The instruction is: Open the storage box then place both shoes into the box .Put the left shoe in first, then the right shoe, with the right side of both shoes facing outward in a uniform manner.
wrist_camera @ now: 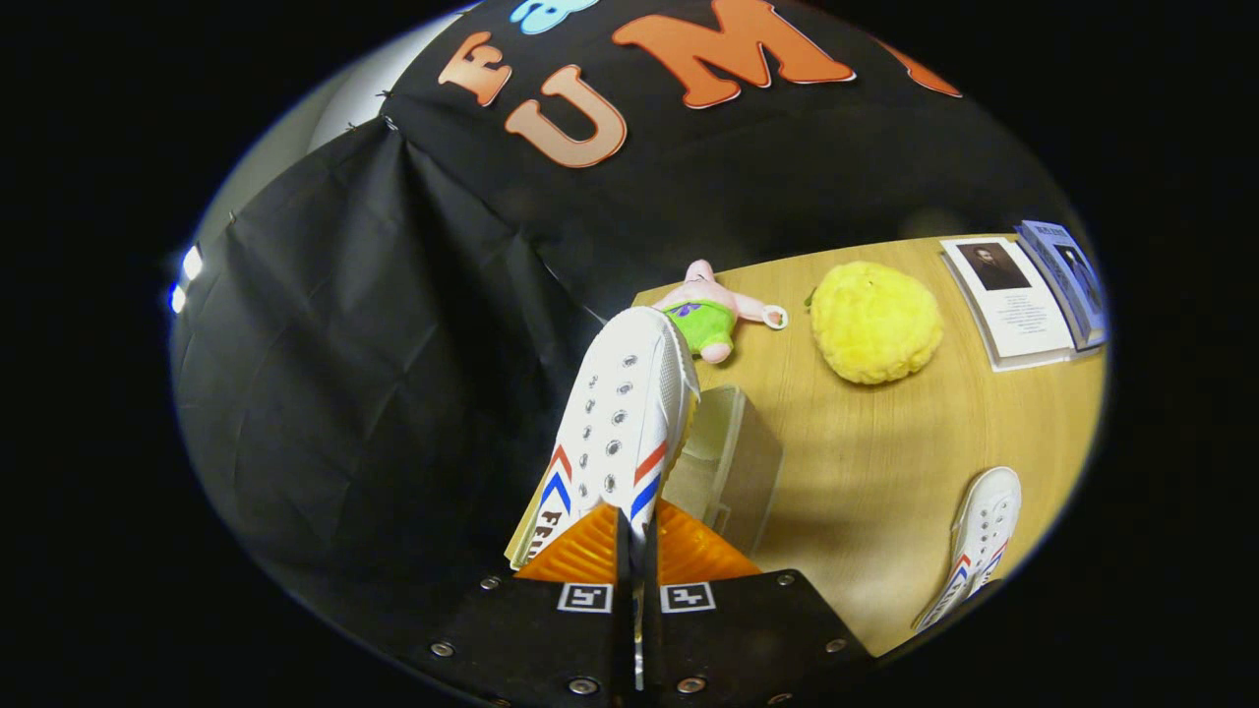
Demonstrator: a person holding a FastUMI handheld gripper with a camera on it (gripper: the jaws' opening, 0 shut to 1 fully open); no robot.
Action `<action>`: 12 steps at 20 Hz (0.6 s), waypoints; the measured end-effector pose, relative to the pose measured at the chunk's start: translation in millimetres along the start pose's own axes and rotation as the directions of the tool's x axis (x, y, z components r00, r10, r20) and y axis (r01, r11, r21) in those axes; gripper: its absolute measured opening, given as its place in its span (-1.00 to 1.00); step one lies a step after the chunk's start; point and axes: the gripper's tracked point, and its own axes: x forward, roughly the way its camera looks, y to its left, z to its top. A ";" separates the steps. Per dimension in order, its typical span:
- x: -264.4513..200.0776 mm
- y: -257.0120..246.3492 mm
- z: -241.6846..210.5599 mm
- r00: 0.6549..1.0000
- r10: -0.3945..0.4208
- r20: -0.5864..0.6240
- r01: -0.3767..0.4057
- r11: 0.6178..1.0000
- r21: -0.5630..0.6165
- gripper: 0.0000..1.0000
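Observation:
My gripper (634, 536) is shut on the heel end of a white canvas shoe (620, 413) with red and blue stripes, and the shoe points away from the fingers, lifted above the table. Just beneath and to the right of the held shoe stands the pale translucent storage box (733, 462), seen from above, partly hidden by the shoe. A second white shoe (979, 541) with matching stripes lies on the wooden table (885, 462), off to the right of the fingers.
Beyond the box, a pink plush toy (713, 310) in green shorts lies near the table's far edge. A yellow fluffy ball (873, 322) sits to its right. Booklets (1028, 290) lie at the far right. Black cloth hangs left of the table.

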 end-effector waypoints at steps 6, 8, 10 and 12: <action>35.8 16.3 -16.3 0.996 -0.033 -0.087 0.023 0.993 -0.117 -0.93; 37.0 15.0 -27.3 0.990 -0.055 -0.131 0.031 0.983 -0.178 -0.93; 39.2 9.4 -32.7 0.984 -0.079 -0.159 0.040 0.972 -0.233 -0.93; 40.5 3.7 -39.4 0.975 -0.125 -0.185 0.075 0.964 -0.256 -0.93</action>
